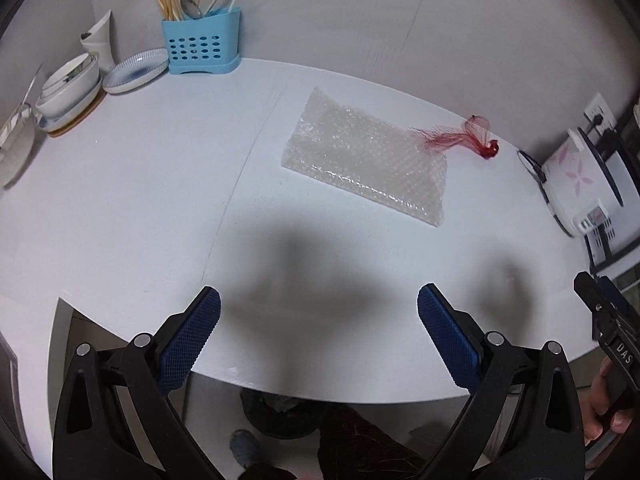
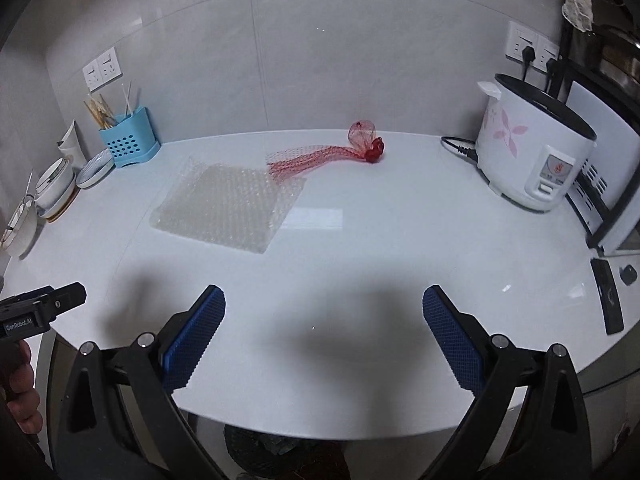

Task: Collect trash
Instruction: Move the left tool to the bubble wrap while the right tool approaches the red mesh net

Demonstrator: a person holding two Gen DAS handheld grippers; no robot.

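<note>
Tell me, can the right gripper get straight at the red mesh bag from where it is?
Probably yes. The right gripper is open and empty, and only bare counter lies between it and the red mesh bag. The bubble wrap sits to the left, under only the bag's frayed end.

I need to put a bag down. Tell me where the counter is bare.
Bare: the wide front strip of the counter between the bubble wrap and both open grippers, and the patch between the red mesh net and the rice cooker. Crowded: the left edge, with stacked bowls, plate and blue utensil caddy.
</note>
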